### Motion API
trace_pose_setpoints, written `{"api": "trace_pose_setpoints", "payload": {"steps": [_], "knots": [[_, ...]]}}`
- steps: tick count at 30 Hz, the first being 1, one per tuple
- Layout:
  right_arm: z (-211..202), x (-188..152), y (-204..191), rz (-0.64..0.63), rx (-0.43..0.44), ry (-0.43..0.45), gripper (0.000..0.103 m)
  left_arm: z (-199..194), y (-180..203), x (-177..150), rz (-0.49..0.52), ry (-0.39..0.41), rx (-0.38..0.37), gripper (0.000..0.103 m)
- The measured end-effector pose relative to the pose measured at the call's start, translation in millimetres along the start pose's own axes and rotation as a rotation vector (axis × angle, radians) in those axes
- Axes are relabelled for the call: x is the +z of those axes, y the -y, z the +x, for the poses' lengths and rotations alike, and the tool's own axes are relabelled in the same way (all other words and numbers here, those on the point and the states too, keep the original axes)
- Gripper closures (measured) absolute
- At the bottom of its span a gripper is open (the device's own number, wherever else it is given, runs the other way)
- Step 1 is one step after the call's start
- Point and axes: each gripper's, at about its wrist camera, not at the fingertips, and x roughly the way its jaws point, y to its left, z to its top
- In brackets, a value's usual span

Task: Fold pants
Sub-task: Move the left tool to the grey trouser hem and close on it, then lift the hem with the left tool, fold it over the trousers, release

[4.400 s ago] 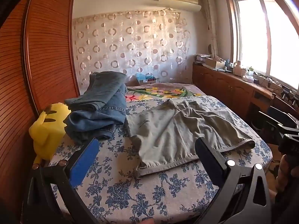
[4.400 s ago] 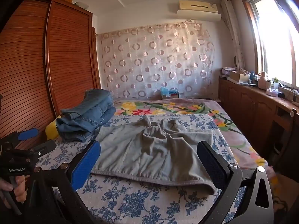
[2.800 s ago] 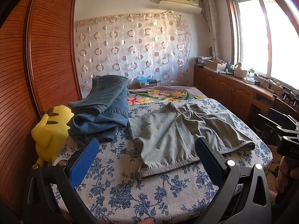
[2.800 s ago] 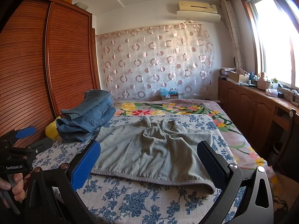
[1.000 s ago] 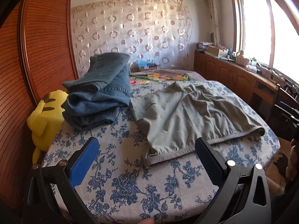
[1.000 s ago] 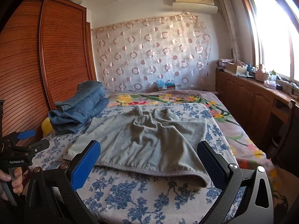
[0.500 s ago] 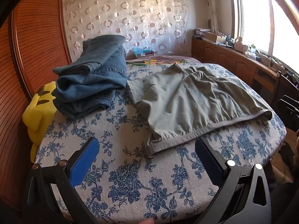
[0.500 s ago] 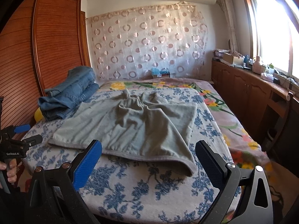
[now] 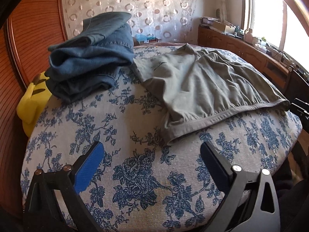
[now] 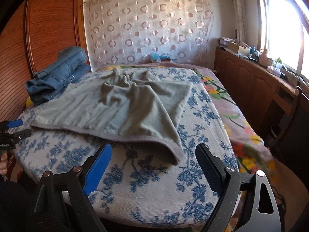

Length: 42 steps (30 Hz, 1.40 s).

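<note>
The blue jeans are covering most of the yellow toy, so only its side is showing. The gray pants are looking a little blurry near the bed edge. Beyond the pants, the things on the counter are looking too tiny to tell.

This is a bedroom in a home. There is a bed with a flowery cover, a curtain, a window and a wooden wardrobe.
</note>
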Motion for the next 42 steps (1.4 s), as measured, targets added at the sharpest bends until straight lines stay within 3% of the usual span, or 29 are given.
{"api": "trace_pose_setpoints", "payload": {"steps": [3, 7, 10, 15, 23, 28, 42], "knots": [[-6.7, -2.0, 2.2, 0.000, -0.015, -0.020, 0.020, 4.5, -3.0, -0.2, 0.004, -0.009, -0.005, 0.010], [-15.4, -1.7, 4.2, 0.005, -0.031, -0.033, 0.027, 10.5, -4.3, -0.7, 0.015, -0.020, -0.025, 0.024], [-22.1, -0.7, 2.5, -0.003, -0.042, -0.036, 0.038, 13.6, -4.5, 0.4, 0.016, -0.017, -0.052, 0.031], [-37.6, -1.5, -2.4, -0.006, -0.049, -0.033, 0.067, 15.5, -4.3, 6.5, 0.023, -0.009, -0.071, 0.049], [-49.5, -6.4, -1.6, -0.003, -0.022, -0.028, 0.093, 14.0, -4.8, 11.0, 0.016, 0.008, -0.124, 0.083], [-55.3, -4.8, 8.1, 0.008, -0.011, -0.004, 0.095, 3.6, 1.0, 14.7, 0.022, 0.031, -0.151, 0.093], [-95.6, -14.3, 24.5, -0.030, 0.036, 0.045, 0.097, -46.8, -5.7, 20.8, 0.002, 0.096, -0.201, 0.096]]}}
